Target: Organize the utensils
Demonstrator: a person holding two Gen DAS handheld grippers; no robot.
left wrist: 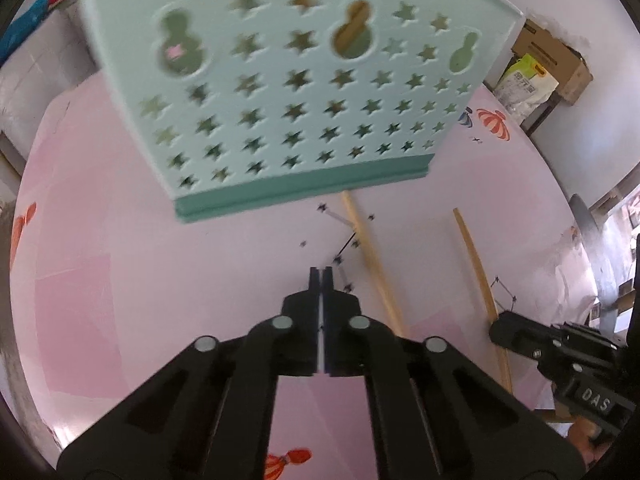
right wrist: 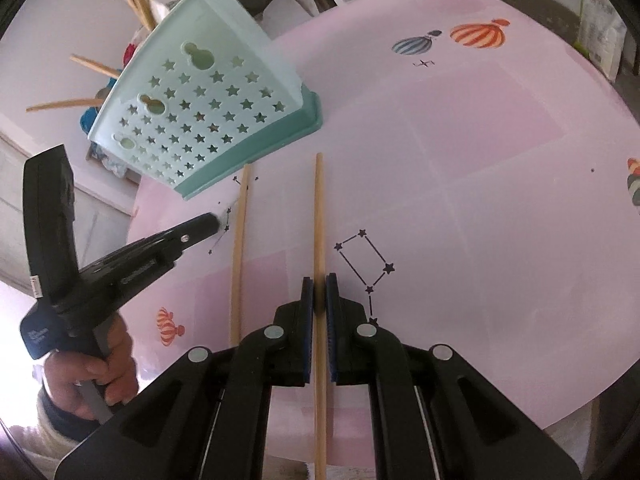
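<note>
right gripper [right wrist: 319,292] is clamping 1 wooden chopstick [right wrist: 319,216] | left gripper [left wrist: 321,276] is sitting closed, empty | mint star-perforated plastic holder [right wrist: 208,120] is standing near table edge [right wrist: 134,208]

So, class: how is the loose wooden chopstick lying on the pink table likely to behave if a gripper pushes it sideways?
The chopstick looks thin, straight and rigid, so it probably stays stiff. It seems slender, so likely light. Lying flat on the smooth table, it may roll or slide rather than stay put.
</note>
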